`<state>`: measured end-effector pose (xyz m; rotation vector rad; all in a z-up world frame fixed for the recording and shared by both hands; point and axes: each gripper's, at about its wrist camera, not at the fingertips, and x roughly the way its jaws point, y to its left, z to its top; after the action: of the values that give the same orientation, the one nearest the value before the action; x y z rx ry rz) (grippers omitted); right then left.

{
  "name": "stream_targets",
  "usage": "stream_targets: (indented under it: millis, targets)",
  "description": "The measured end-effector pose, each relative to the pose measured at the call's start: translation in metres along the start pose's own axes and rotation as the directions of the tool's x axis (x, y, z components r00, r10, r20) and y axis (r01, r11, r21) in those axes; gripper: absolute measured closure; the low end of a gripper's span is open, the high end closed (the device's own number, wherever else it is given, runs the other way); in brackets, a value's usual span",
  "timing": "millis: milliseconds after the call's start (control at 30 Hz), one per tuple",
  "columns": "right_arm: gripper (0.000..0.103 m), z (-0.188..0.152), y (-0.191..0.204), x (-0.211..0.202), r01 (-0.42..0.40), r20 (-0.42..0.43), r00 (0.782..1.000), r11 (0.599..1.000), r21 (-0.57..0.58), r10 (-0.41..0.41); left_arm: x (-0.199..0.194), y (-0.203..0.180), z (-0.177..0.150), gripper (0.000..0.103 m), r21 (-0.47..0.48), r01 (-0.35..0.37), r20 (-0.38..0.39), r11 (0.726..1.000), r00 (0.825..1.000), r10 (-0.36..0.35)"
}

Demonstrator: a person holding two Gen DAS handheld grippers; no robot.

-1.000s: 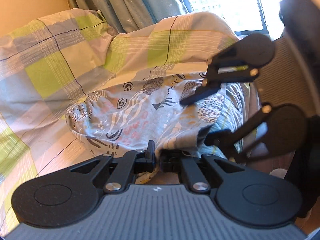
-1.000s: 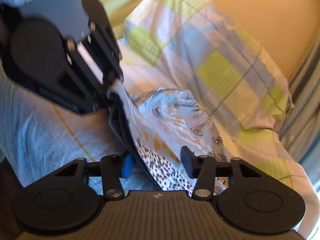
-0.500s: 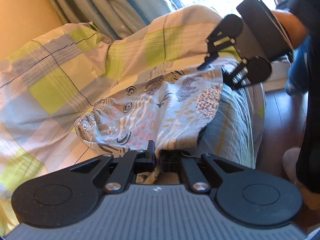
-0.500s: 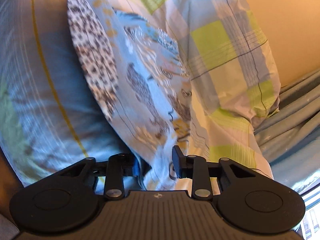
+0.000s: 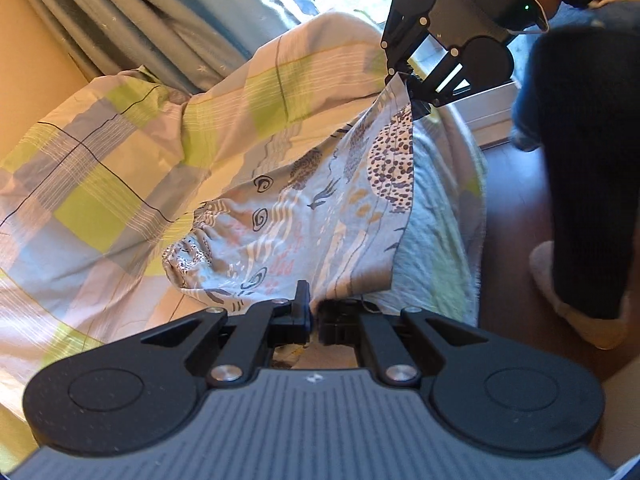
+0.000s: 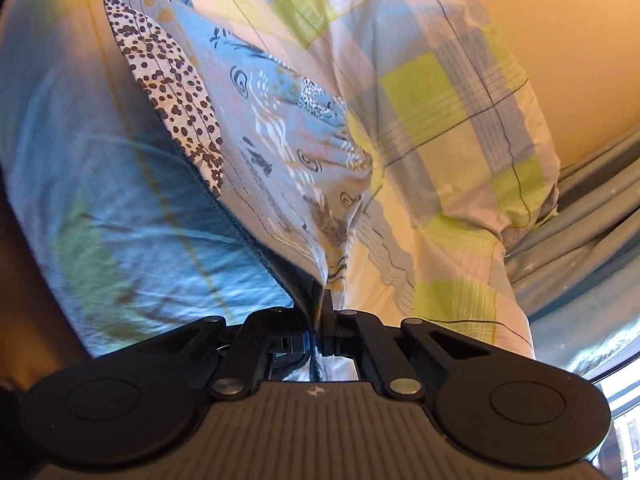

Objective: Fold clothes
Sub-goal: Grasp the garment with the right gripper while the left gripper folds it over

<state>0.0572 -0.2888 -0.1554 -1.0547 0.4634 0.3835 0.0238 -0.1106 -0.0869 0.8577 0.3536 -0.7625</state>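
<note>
Black left claw sits nearest in its own view, fingers pinched narrow on the near edge of the patterned garment. Right claw likewise clamped tight on a gathered corner of the same cloth; seen from the left cam it's up at the far corner. Garment hangs stretched btwn the two, lifted off the bed, w/ its middle sagging down toward the bedding. Fabric is pale blue w/ swirls, stripes, pink marks & a dark-spotted patch along one edge. Light blue sheet under it. Checked green/grey/blue duvet bunched just behind, touching the garment. Farther back: teal curtains, bright window. Person's dark-clad leg beside the bed.
</note>
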Motion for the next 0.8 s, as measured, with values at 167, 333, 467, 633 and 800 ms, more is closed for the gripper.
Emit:
stream_targets:
  millis: [167,333,467,633,800]
  targets:
    - [0.103,0.013,-0.007,-0.037,-0.073,-0.008,0.997,0.997,-0.03,0.073,-0.029,0.019,0.008,0.101,-0.075,0.068,-0.007,0.995,0.998,-0.069]
    - [0.103,0.038,-0.052,-0.02,-0.116,-0.009,0.993,0.991,-0.071,0.116,-0.009,0.083,0.01,0.101,-0.258,0.123,0.031,0.958,0.992,-0.119]
    - [0.103,0.064,-0.1,0.04,-0.236,-0.035,0.971,0.972,-0.004,0.235,0.041,0.141,0.004,0.1,-0.398,0.14,0.021,0.907,0.989,-0.144]
    - [0.103,0.083,-0.134,0.142,-0.364,-0.068,0.924,0.921,0.14,0.375,0.122,0.194,-0.025,0.1,-0.564,0.138,-0.022,0.814,0.983,-0.182]
    - [0.093,0.073,-0.132,0.221,-0.432,-0.1,0.874,0.854,0.291,0.476,0.186,0.22,-0.07,0.097,-0.78,0.172,-0.016,0.602,0.956,-0.293]
